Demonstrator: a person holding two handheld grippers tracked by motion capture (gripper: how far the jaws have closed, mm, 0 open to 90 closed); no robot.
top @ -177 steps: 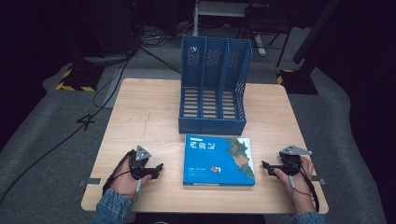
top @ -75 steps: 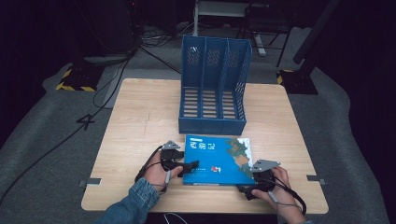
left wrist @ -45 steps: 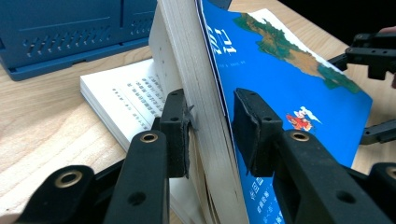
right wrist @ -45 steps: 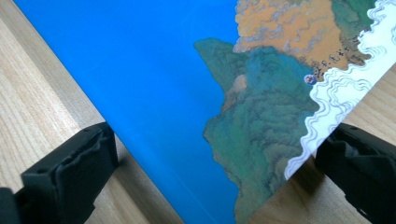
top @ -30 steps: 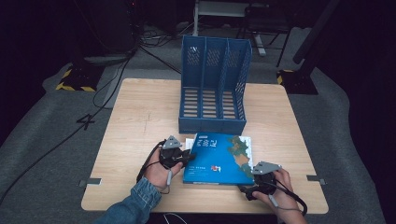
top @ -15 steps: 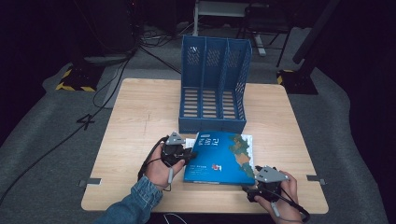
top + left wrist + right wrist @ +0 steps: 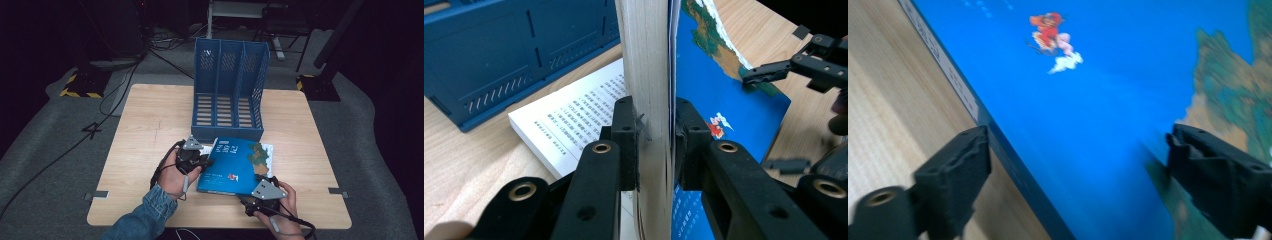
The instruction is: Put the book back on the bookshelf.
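Left claw [image 7: 655, 145], clamped on the blue picture-cover book [image 7: 235, 167], has tipped its page edge up; right claw [image 7: 1075, 175], jaws just widened, straddles its near corner.

A pale wooden table [image 7: 150, 125] sits at the centre of the high view, standing on grey carpet. Towards its far edge, a little right of centre, stands a blue three-slot file rack [image 7: 228, 92], upright, open side facing the near edge. Just in front of the rack, touching or nearly touching its base, lies a blue book [image 7: 235, 167], its left side lifted off the wood, white pages showing beneath at the upper right corner. The table's left half is bare wood.
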